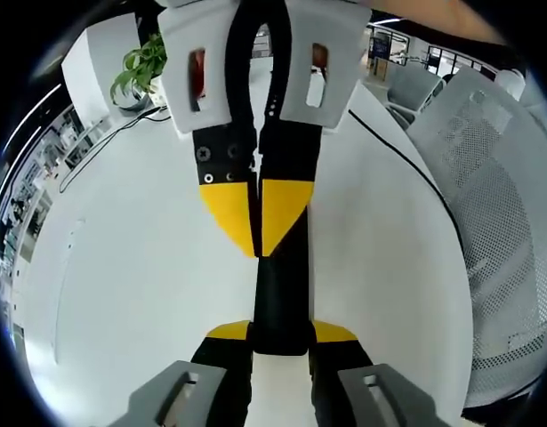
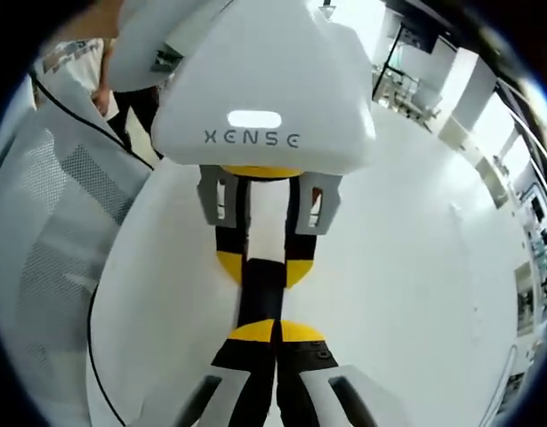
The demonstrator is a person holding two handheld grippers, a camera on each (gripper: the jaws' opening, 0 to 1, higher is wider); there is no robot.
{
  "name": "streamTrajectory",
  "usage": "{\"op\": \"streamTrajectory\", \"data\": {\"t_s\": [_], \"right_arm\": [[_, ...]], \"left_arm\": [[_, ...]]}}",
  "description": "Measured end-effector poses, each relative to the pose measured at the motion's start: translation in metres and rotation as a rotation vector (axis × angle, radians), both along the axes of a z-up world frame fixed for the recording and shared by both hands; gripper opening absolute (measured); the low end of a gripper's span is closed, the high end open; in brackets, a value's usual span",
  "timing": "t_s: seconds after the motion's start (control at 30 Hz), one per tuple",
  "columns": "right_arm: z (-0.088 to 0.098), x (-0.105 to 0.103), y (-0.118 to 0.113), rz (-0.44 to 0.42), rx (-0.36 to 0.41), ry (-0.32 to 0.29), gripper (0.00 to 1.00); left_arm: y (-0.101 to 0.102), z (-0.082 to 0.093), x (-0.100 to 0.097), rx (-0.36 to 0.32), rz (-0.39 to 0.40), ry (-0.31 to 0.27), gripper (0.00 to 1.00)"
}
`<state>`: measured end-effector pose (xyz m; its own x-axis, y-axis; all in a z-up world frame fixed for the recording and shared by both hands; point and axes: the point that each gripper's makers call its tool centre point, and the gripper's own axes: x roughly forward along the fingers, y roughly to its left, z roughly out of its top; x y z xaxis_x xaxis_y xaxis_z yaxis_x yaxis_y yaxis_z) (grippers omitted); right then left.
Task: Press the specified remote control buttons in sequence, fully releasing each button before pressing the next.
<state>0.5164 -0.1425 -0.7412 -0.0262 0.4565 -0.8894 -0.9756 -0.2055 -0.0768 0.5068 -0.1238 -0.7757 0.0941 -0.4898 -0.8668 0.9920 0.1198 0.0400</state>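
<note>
A slim black remote control [image 1: 280, 298] is held lengthwise above the white table [image 1: 131, 267]. My left gripper [image 1: 280, 334] is shut on its near end, one yellow-tipped jaw on each side. My right gripper [image 1: 258, 238] comes in from the top of the left gripper view, shut, with its joined yellow tips resting on the remote's far part. In the right gripper view the right gripper [image 2: 275, 331] is shut with its tips down on the remote [image 2: 260, 298], and the left gripper [image 2: 262, 265] clamps the remote beyond. The buttons are hidden.
A potted green plant [image 1: 140, 69] stands at the table's far left. A black cable [image 1: 398, 151] runs along the table's right edge. Grey mesh chairs [image 1: 495, 205] stand beside the table, one also at the left of the right gripper view [image 2: 51, 231].
</note>
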Motion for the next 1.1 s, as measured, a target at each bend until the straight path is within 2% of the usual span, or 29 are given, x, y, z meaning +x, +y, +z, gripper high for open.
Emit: {"op": "streamTrajectory", "data": {"t_s": [0.43,1.1], "right_arm": [[-0.018,-0.013,0.001,0.022,-0.036,0.02,0.0],[-0.025,-0.013,0.0,0.036,-0.058,0.025,0.0]], "left_arm": [[0.0,0.0,-0.001,-0.006,0.002,0.0,0.23],[0.0,0.001,0.0,-0.012,0.007,-0.002,0.23]]}}
